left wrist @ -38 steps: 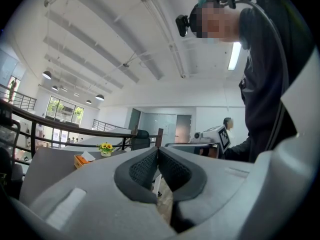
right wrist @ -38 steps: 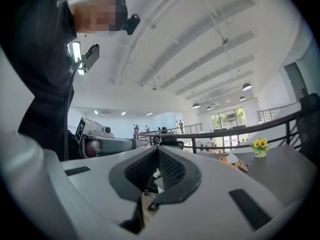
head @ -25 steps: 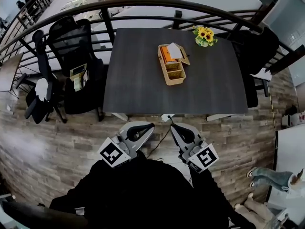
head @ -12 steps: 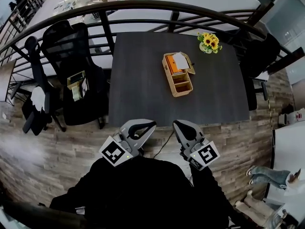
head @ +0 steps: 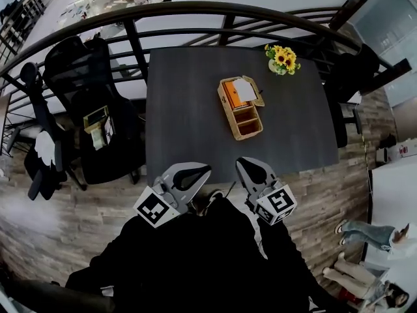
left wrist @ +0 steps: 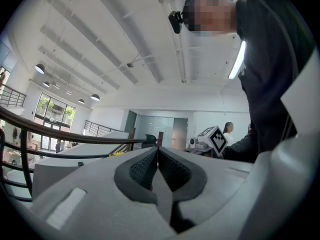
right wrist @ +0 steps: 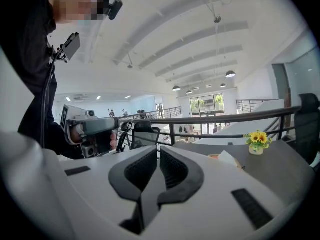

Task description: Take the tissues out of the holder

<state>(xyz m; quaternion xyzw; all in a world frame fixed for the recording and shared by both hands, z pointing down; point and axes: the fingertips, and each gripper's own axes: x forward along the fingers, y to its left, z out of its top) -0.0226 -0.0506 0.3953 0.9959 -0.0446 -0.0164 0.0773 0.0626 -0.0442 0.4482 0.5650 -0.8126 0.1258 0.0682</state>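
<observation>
A wooden holder (head: pixel 241 109) with compartments stands on the dark grey table (head: pixel 189 109), toward its far right. A white tissue (head: pixel 245 89) sticks out of its far end beside an orange item (head: pixel 230 93). In the right gripper view the tissue (right wrist: pixel 227 158) shows small, past the jaws. My left gripper (head: pixel 199 170) and right gripper (head: pixel 244 165) are held close to the body at the table's near edge, well short of the holder. Both point up and forward. The left gripper (left wrist: pixel 158 151) and the right gripper (right wrist: pixel 159 151) have their pads pressed together with nothing between them.
A small pot of sunflowers (head: pixel 281 57) stands at the table's far right corner. A black office chair (head: pixel 91 90) with items on its seat is left of the table, another dark chair (head: pixel 355 67) to its right. A curved metal railing (head: pixel 195 12) runs behind the table.
The table and holder have drawn nearer to me, and the table's near edge now lies just ahead of the grippers. Both grippers stay shut in front of the body.
</observation>
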